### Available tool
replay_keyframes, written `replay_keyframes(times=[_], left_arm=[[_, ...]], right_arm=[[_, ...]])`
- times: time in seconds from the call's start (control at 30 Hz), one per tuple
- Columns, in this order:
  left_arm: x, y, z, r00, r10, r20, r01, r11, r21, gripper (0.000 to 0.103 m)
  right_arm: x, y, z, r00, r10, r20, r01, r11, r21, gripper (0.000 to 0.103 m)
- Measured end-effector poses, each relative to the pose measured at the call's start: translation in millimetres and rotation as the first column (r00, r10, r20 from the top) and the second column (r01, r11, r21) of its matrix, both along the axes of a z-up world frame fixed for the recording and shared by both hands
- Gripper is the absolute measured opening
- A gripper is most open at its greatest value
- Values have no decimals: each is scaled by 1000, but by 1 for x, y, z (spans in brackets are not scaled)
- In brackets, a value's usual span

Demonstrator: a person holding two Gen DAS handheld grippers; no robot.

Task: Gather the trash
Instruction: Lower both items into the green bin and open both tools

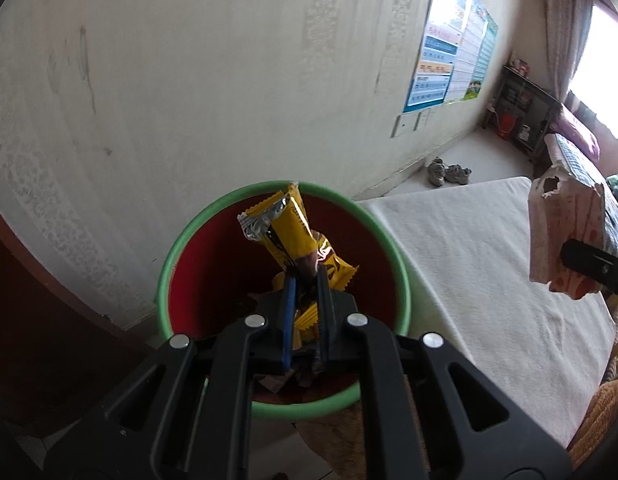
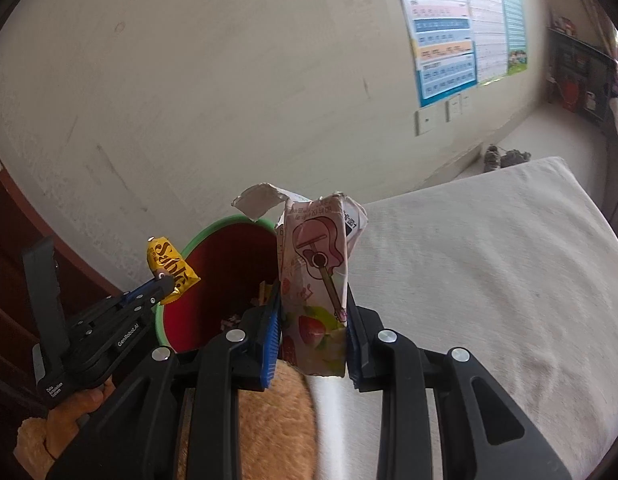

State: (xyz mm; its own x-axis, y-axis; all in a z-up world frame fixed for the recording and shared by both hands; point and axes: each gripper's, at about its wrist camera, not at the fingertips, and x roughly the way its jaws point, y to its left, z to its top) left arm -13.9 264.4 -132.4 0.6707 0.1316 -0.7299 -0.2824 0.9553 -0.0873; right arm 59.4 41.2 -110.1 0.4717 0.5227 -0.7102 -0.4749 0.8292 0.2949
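Observation:
My left gripper is shut on a yellow snack wrapper and holds it upright over a red bin with a green rim. The right wrist view shows that gripper and wrapper at the bin's left rim. My right gripper is shut on a torn pink carton with a guitar print, held upright just right of the bin. The carton also shows at the right edge of the left wrist view. Other wrappers lie inside the bin.
A bed with a white cover lies right of the bin. A pale wall stands behind it, with posters. Shoes sit on the floor beyond. An orange fuzzy sleeve is below my right gripper.

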Motion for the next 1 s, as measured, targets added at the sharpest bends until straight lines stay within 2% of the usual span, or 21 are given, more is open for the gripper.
replay_keyframes(times=[0.33,1.0], left_arm=[[-1,26,-15,998,51,-31,-53,998,-39,9],[12,42,-34,996,64,-64,-68,996,-63,9]], right_arm=[[9,51,-3,996,92,-1,-92,996,-15,27],[14,71,-12,995,103,-12,-103,994,-38,27]])
